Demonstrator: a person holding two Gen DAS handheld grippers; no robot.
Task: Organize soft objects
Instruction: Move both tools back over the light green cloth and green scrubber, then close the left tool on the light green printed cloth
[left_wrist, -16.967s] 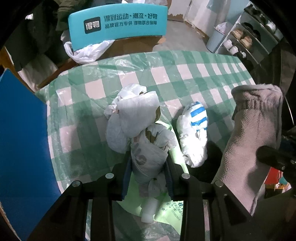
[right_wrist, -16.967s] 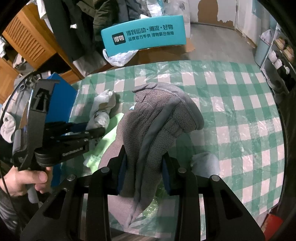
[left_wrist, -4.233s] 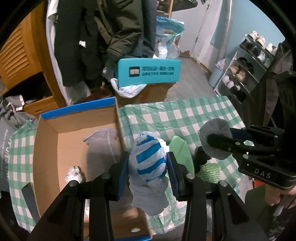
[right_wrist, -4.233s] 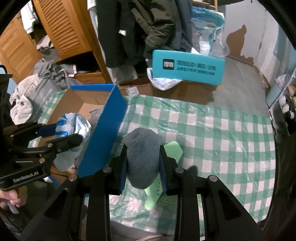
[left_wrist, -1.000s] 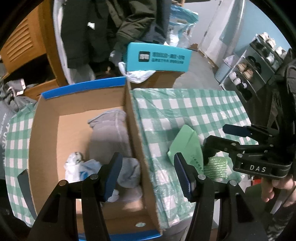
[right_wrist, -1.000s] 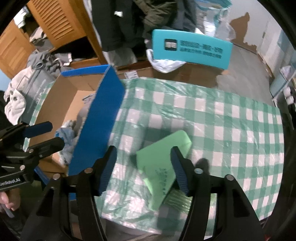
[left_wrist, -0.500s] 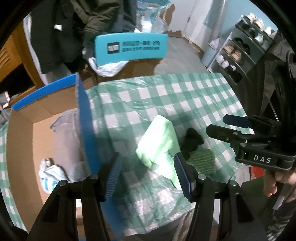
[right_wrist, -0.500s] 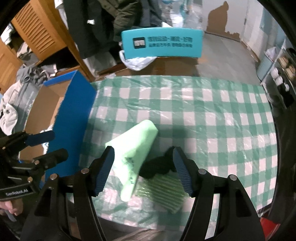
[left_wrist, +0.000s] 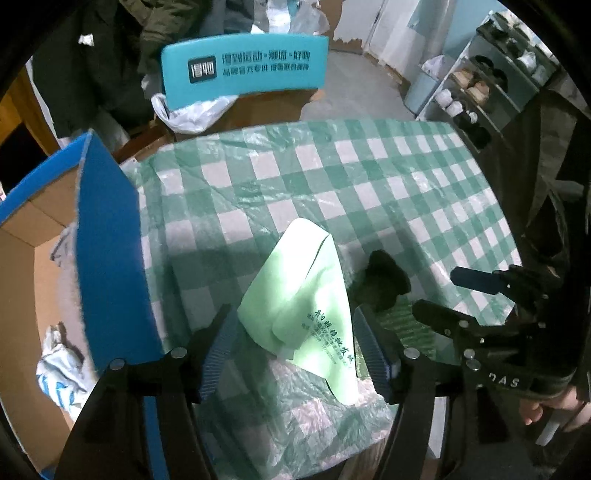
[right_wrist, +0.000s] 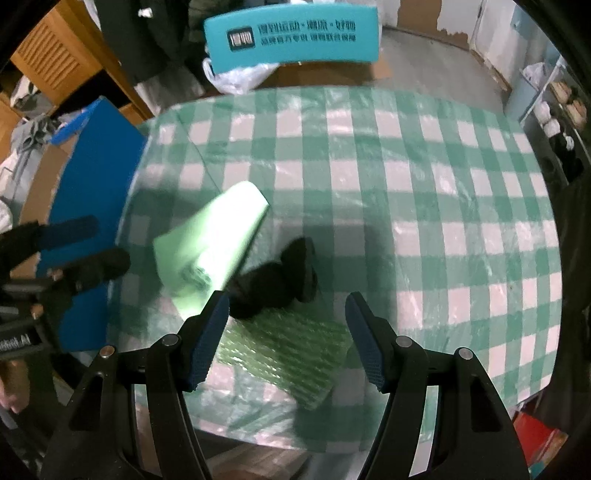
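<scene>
2 green bags (left_wrist: 301, 291), 1 black sock (right_wrist: 275, 278).

A glossy, crinkled clear plastic sheet (left_wrist: 369, 177) covers the checked counter. The pale green bag (left_wrist: 306, 291) looks like smooth, matt plastic; the dark bundle (right_wrist: 277, 277) is fuzzy cloth. The box (left_wrist: 110, 258) is matt cardboard, brown inside. Ribbed blue pads (right_wrist: 207, 343) line the claw.

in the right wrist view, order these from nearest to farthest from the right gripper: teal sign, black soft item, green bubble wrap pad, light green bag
From the right gripper:
1. green bubble wrap pad, lying right between its open fingers.
2. black soft item, just beyond the pad, nearer the left finger.
3. light green bag, further off to the left.
4. teal sign, past the table's far edge.
</scene>
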